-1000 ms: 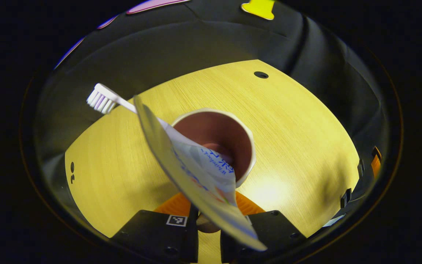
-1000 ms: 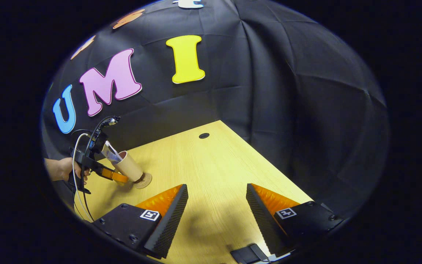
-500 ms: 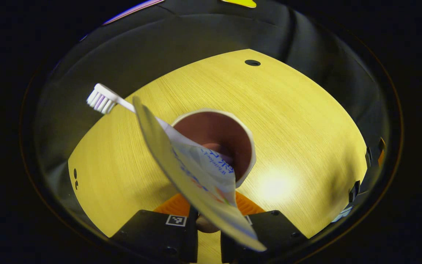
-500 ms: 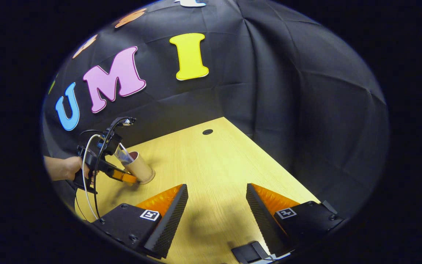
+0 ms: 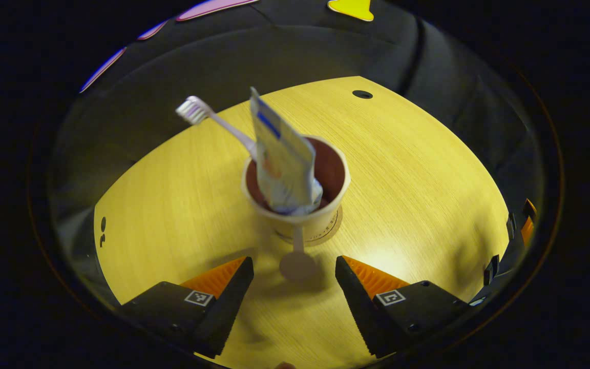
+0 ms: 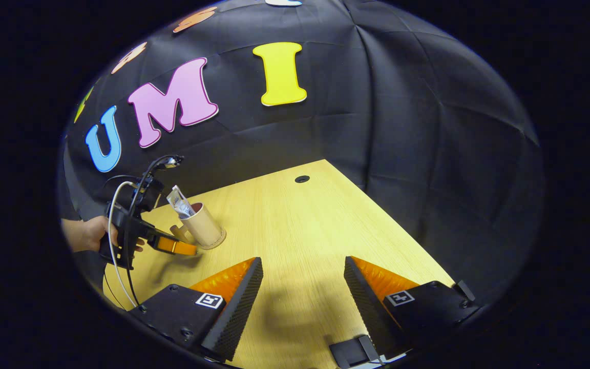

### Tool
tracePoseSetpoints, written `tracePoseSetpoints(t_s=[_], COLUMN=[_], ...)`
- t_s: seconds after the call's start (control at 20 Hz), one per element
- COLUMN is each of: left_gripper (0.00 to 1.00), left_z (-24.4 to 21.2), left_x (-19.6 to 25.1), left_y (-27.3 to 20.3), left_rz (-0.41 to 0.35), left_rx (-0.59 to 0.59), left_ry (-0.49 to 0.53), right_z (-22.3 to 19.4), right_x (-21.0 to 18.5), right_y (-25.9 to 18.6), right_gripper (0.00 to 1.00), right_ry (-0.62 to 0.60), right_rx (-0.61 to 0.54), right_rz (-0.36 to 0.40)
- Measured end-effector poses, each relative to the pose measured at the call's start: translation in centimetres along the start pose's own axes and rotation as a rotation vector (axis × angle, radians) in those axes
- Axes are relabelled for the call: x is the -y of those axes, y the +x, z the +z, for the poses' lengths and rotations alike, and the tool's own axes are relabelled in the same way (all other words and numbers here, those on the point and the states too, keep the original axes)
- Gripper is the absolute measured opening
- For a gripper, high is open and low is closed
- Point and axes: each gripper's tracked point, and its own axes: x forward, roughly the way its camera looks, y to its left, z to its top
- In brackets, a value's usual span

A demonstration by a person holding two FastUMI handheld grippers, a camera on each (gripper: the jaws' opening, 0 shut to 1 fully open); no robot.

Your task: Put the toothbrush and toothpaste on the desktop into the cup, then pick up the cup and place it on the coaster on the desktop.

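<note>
The cup, holding toothbrush and toothpaste, stands on the coaster just ahead of the spread left gripper, the coaster mostly hidden beneath it, while the right gripper hangs spread well apart over the table.

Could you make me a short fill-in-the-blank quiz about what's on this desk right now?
1. The toothbrush and toothpaste both stand inside the ____.
2. The cup rests on a round ____ on the wooden desktop.
3. The left gripper has its fingers ____, apart from the cup.
4. In the right gripper view, a person's ____ holds the left gripper.

Missing words: cup; coaster; open; hand
</note>
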Motion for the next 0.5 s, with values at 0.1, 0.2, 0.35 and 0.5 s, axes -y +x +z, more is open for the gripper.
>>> tracePoseSetpoints(t_s=[0.1,0.2,0.35,0.5], left_gripper=[0.99,0.99,0.99,1.00], left_z=[-2.0,-4.3,-8.9,-14.4], left_x=[-0.3,-0.3,0.0,0.2], left_y=[-2.0,-4.4,-7.8,-10.9], left_rz=[0.008,0.015,0.024,0.039], left_rx=[0.036,0.091,0.135,0.134], left_ry=[-0.015,-0.048,-0.110,-0.198], right_z=[-0.3,-0.8,-2.1,-3.3], right_x=[-0.6,-1.3,-2.5,-4.0], right_y=[-0.2,-0.4,-1.1,-1.9], right_gripper=[0.98,0.98,0.98,0.98], right_ry=[0.003,-0.001,-0.022,-0.033], right_rx=[-0.006,-0.017,-0.037,-0.065], right_rz=[0.013,0.027,0.048,0.077])
